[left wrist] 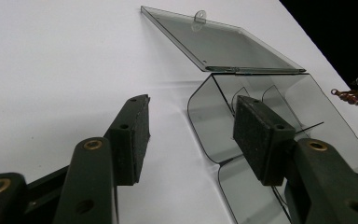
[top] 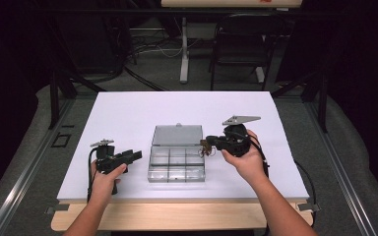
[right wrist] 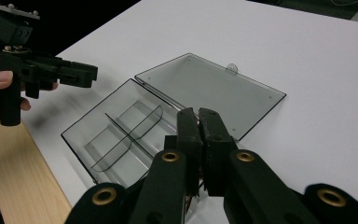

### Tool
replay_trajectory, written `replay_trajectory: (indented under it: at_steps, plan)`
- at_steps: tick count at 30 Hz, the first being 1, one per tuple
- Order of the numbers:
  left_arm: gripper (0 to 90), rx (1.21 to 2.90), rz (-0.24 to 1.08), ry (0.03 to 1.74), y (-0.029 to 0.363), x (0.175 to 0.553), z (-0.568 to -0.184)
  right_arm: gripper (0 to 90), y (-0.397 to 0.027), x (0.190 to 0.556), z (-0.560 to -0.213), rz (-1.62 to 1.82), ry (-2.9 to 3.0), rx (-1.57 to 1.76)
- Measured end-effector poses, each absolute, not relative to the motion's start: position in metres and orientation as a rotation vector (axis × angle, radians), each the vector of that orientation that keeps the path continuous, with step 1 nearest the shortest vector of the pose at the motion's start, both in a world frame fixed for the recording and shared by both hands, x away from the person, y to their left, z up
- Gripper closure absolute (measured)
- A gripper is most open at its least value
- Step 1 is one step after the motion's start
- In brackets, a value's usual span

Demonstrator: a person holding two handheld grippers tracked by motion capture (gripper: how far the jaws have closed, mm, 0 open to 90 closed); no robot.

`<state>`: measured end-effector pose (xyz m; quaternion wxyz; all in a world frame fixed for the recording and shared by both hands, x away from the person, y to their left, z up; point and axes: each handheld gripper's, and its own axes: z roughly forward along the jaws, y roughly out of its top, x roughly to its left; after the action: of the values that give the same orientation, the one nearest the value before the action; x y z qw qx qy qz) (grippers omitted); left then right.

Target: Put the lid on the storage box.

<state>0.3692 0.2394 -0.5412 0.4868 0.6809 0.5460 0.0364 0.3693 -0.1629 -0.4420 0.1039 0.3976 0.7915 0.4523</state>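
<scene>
A clear plastic compartment box (top: 152, 162) lies mid-table with its lid (top: 177, 135) folded flat behind it; the compartments look bare. My right gripper (top: 211, 143) is shut on a small brown beaded trinket (top: 204, 147), which hangs just above the box's right rear corner. In the right gripper view the jaws (right wrist: 199, 116) are pressed together over the box (right wrist: 81, 129) and lid (right wrist: 209, 91). My left gripper (top: 137, 156) is open left of the box, nothing between its pads (left wrist: 193, 126). The left gripper view shows the box wall (left wrist: 204, 109), the lid (left wrist: 223, 44) and the trinket (left wrist: 356, 93) at far right.
The white tabletop (top: 128, 113) ends in a wooden strip (top: 177, 216) at the front edge. A black chair (top: 241, 44) and a white table leg (top: 183, 49) stand on the floor beyond the table. Dark metal frame posts (top: 54, 93) flank both sides.
</scene>
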Motion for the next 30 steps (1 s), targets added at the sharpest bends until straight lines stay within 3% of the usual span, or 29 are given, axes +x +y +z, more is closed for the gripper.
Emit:
replay_trajectory:
  at_steps: [30]
  plan:
    - [46.1,1.657,0.094,1.329,0.241,0.369,-0.541,88.1,-0.133,0.363,-0.455,1.302,2.43,1.096]
